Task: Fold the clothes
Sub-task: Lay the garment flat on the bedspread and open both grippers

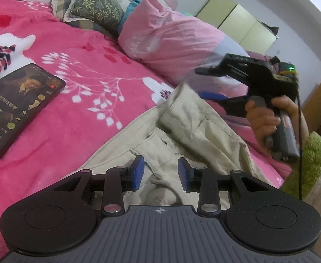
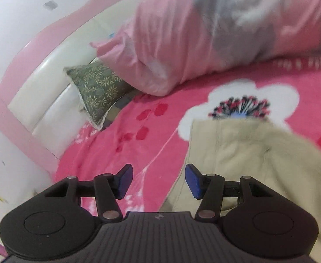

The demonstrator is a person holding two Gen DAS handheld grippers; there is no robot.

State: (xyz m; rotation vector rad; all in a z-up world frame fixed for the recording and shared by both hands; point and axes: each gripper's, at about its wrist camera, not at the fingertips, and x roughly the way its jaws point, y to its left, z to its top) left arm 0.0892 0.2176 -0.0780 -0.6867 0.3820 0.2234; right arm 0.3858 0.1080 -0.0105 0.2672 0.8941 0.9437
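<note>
Beige trousers (image 1: 182,131) lie crumpled on a pink flowered blanket (image 1: 83,100), waistband and fly upward. My left gripper (image 1: 161,173) is open just above the waistband, holding nothing. My right gripper (image 1: 201,83) shows in the left wrist view, held in a hand above the far edge of the trousers, jaws apart. In the right wrist view my right gripper (image 2: 158,180) is open and empty over the blanket (image 2: 121,153) at the left edge of the trousers (image 2: 248,153).
A phone (image 1: 18,107) with a lit screen lies on the blanket at the left. A rolled pink quilt (image 1: 171,41) and a green patterned pillow (image 1: 94,2) lie at the head of the bed. A white padded headboard (image 2: 42,100) is behind them.
</note>
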